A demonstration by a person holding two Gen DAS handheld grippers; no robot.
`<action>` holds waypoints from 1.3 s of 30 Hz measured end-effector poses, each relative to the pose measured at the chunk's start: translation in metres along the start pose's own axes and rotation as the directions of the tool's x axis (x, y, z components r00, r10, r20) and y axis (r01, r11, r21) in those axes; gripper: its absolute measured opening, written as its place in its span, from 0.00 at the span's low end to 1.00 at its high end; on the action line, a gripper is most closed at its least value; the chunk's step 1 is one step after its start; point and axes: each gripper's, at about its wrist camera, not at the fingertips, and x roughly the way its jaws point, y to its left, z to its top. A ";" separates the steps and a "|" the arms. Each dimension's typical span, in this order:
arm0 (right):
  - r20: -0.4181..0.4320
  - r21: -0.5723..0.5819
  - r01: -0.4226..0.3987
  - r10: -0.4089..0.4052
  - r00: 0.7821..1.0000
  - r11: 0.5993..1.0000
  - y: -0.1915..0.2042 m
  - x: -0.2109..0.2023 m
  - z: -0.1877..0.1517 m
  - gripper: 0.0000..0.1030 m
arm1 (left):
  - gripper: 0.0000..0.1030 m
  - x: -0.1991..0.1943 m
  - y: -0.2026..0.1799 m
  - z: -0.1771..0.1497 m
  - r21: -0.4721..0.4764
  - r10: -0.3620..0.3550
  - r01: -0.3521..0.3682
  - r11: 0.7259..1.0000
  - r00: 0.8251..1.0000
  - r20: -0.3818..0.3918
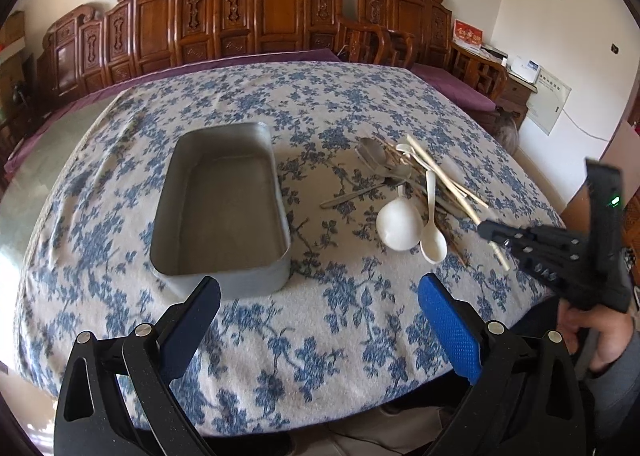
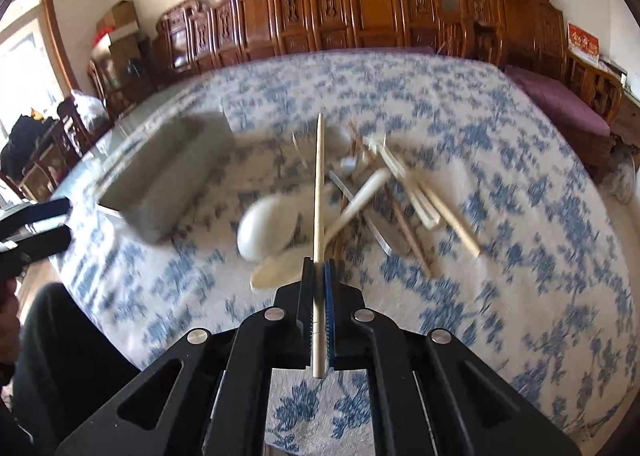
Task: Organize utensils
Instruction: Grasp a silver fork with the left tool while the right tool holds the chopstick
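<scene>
Right tool (image 2: 319,268) is clamped tight on one chopstick (image 2: 319,183), which pokes out over the pile (image 2: 372,191) of spoons and chopsticks on the floral tabletop (image 1: 320,336). Left tool (image 1: 320,296) hangs wide open with nothing in it, just in front of the metal tray (image 1: 220,195), left of the pile.

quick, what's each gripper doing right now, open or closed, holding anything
Left gripper: open, holding nothing, above the blue floral tablecloth.
Right gripper: closed on a pale wooden chopstick.
</scene>
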 end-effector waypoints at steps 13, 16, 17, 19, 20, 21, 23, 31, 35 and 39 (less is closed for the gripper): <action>0.028 0.058 0.067 -0.069 0.997 0.996 -0.054 0.021 0.043 0.06 | 0.72 0.062 -0.038 0.049 0.113 -0.036 0.041 0.993 0.998 -0.044; 0.013 0.085 0.056 -0.057 0.998 0.995 -0.063 0.030 0.036 0.06 | 0.68 0.083 -0.044 0.060 0.143 -0.034 0.043 0.989 0.997 -0.065; 0.011 0.087 0.052 -0.053 0.999 0.995 -0.064 0.032 0.035 0.06 | 0.67 0.091 -0.045 0.064 0.145 -0.035 0.046 0.988 0.997 -0.075; 0.010 0.084 0.047 -0.048 0.999 0.995 -0.063 0.033 0.035 0.06 | 0.64 0.107 -0.046 0.070 0.155 -0.031 0.045 0.987 0.995 -0.097; 0.012 0.082 0.047 -0.048 0.999 0.996 -0.063 0.034 0.035 0.06 | 0.61 0.112 -0.046 0.072 0.159 -0.023 0.040 0.986 0.994 -0.107; 0.014 0.084 0.044 -0.045 0.999 0.996 -0.063 0.034 0.035 0.06 | 0.60 0.122 -0.046 0.074 0.166 -0.017 0.037 0.985 0.992 -0.125; 0.015 0.094 0.036 -0.037 0.999 0.995 -0.064 0.036 0.036 0.06 | 0.53 0.135 -0.047 0.077 0.174 -0.022 0.049 0.984 0.988 -0.153; 0.016 0.105 0.021 -0.023 1.000 0.994 -0.065 0.039 0.039 0.06 | 0.35 0.181 -0.059 0.086 0.256 -0.051 0.136 0.957 0.949 -0.311; 0.021 0.110 0.014 -0.017 1.000 0.994 -0.065 0.039 0.040 0.06 | 0.30 0.192 -0.066 0.086 0.314 0.004 0.107 0.943 0.943 -0.333; 0.024 0.110 0.010 -0.013 1.000 0.994 -0.064 0.038 0.041 0.06 | 0.28 0.196 -0.069 0.090 0.307 -0.015 0.124 0.943 0.942 -0.335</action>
